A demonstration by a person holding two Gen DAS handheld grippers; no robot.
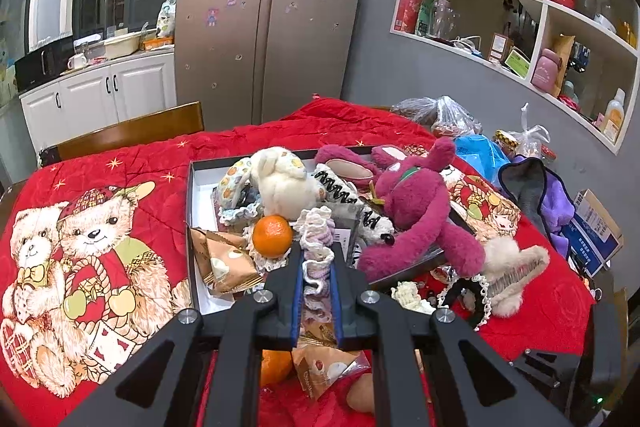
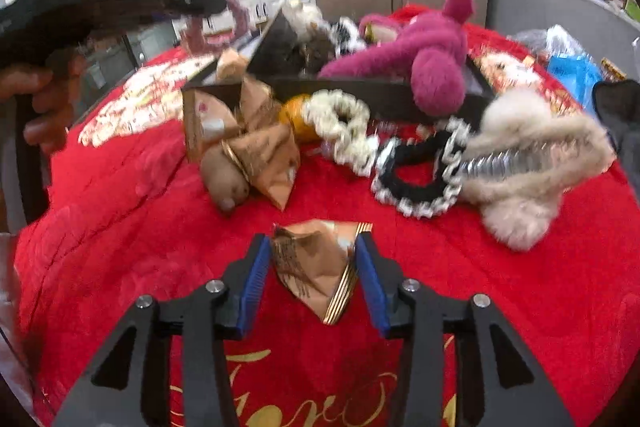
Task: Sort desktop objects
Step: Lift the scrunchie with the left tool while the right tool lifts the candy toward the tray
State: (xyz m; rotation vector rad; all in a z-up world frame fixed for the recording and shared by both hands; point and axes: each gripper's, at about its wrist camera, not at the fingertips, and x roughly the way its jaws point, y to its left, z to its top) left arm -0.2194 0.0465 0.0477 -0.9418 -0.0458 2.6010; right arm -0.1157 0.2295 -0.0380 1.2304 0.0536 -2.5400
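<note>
Tongs point(image 2: 314, 269) flank snack packet point(image 2: 316, 267), tip pointing down.

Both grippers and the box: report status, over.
Left gripper shut on frilly scrunchie over box. Right gripper open, brown snack packet between fingers on red cloth. Nothing in the way.

This is a home, a kitchen and dining corner. A tall two-door fridge point(image 1: 272, 11) dotted with stickers stands against the grey wall, beside white cabinets point(image 1: 100, 95) whose counter carries a mug and tubs. Built-in wall shelves point(image 1: 520, 7) hold boxes, jars and bottles. A wooden chair point(image 1: 132, 131) is pushed up to the desk, which is draped with a red teddy-bear quilt point(image 1: 100, 227).
</note>
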